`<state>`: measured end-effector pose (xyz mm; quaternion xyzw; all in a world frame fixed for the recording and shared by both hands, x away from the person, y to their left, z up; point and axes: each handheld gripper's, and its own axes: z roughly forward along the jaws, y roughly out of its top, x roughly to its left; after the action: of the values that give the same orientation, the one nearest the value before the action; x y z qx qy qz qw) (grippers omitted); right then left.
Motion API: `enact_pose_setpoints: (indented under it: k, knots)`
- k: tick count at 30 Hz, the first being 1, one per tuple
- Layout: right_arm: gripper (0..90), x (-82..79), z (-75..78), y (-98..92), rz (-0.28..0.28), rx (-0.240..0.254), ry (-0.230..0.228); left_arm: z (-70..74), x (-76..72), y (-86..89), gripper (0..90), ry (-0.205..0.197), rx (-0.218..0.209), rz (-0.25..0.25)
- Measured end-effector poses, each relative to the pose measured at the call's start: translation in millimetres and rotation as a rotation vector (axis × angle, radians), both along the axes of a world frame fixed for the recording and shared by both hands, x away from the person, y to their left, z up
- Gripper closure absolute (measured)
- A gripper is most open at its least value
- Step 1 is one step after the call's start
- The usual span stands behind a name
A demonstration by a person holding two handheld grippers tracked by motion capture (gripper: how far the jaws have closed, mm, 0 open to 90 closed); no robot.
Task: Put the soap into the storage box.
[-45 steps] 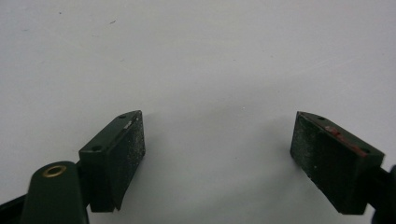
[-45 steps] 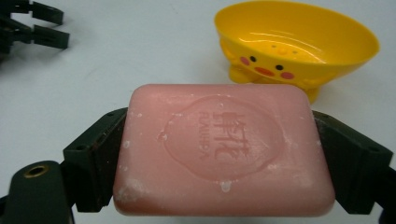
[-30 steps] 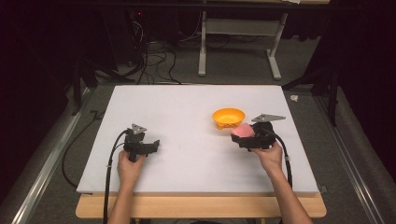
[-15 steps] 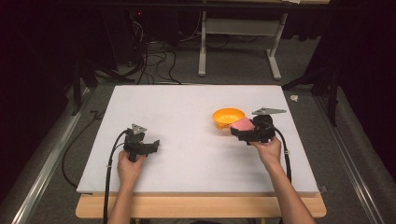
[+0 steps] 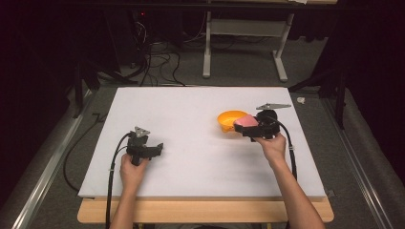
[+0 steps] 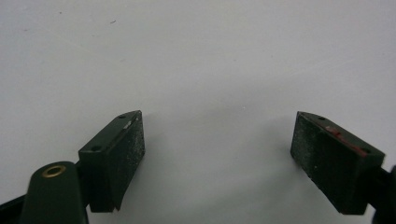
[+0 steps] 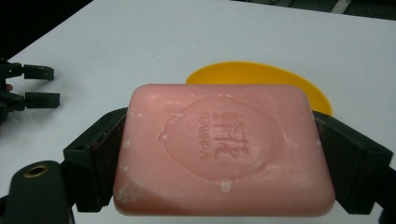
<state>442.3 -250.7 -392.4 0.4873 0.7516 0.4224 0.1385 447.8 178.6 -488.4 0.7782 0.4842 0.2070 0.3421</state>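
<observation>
White board (image 5: 191,119) carries the orange bowl (image 5: 228,119), and the right gripper (image 5: 248,128) clamps the pink soap (image 7: 219,149) at the bowl's rim, where the slippery bar may slide out or tip the bowl, while the left gripper (image 5: 155,150) rests open and empty.

Right gripper (image 5: 244,128) with pink soap (image 5: 245,122), now nearer the orange bowl (image 5: 228,119).

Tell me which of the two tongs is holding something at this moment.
The right tongs: their jaws clamp a pink soap bar by the orange bowl. The left tongs stand open over the bare white table.
</observation>
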Motion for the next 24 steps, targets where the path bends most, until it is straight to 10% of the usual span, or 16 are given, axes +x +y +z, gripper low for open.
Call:
enact_pose_setpoints:
  k: [24]
  knots:
    - [13.5,32.5,3.2,11.6,-0.042,0.002,0.059,0.1,0.1,0.2,17.9,0.002,-0.001,-0.001]
